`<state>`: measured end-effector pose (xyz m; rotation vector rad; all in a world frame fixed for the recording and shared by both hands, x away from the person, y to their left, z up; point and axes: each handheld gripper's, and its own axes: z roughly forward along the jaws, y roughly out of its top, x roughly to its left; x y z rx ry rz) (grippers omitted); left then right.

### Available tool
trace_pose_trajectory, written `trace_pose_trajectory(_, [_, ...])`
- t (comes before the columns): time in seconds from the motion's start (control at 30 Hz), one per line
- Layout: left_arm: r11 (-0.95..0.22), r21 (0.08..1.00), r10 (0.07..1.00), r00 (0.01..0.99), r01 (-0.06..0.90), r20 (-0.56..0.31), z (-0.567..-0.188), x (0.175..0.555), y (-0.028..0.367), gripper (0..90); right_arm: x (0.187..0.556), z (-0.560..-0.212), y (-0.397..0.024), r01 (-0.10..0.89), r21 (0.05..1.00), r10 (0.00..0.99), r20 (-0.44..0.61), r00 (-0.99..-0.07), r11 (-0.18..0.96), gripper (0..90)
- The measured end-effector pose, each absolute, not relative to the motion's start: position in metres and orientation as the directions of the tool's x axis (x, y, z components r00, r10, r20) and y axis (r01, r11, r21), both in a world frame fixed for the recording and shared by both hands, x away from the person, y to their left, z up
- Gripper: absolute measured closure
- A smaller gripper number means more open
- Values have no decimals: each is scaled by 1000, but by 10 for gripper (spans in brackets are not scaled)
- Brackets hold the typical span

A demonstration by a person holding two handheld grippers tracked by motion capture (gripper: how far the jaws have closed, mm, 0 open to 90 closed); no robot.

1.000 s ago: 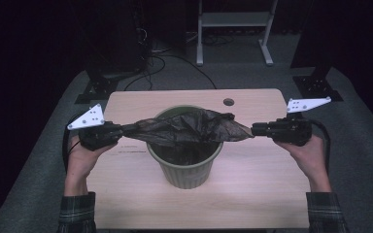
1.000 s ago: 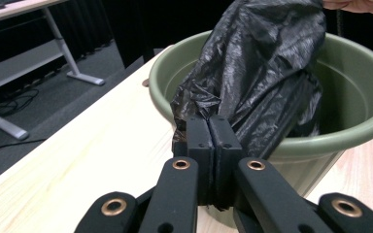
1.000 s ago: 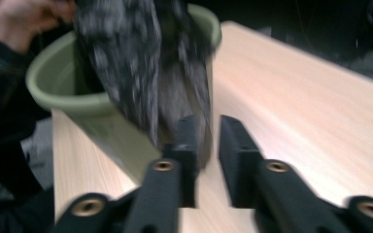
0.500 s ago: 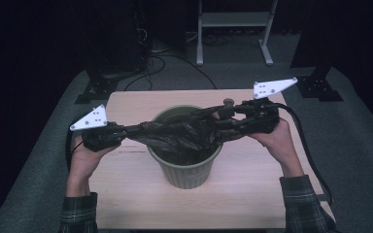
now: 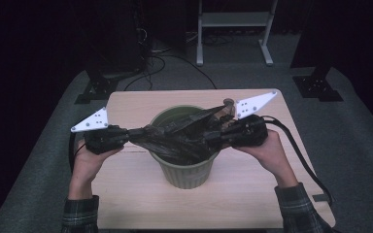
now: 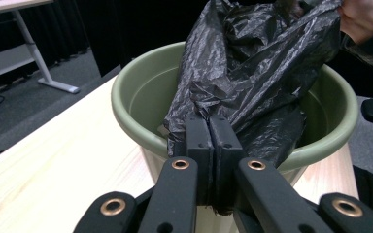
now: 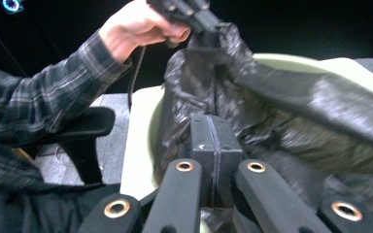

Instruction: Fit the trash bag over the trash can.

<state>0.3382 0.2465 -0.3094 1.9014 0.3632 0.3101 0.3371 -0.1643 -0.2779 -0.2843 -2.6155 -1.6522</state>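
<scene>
black bin liner (image 5: 182, 136): crumpled, stretched across mouth of green bin (image 5: 187, 170) at mid worktop (image 5: 126, 204); lower part hangs inside. left hand-held gripper (image 5: 126, 137) pinching one edge, jaws pressed together; right hand-held gripper (image 5: 213, 137) just closed, pinching opposite side. progress: liner inserted, not yet opened or folded over rim.

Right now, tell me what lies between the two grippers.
In the high view, the black bag stretches from left gripper to right gripper, over the green bin.
</scene>
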Motion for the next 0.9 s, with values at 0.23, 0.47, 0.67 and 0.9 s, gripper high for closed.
trace_pose_trajectory(0.23, [-327,938,404,914,118,26,-313,333,248,881,307,-294,-175,182,894,101,154,-983,409,899])
trace_pose_trajectory(0.47, [-325,938,405,914,118,25,-314,331,250,881,294,-324,-171,223,871,89,204,-975,439,900])
trace_pose_trajectory(0.67, [-328,936,407,913,127,19,-317,333,251,880,292,-353,-161,253,847,89,240,-967,467,900])
trace_pose_trajectory(0.9, [-334,934,403,915,129,18,-319,334,252,878,293,-374,-146,266,819,96,253,-963,509,900])
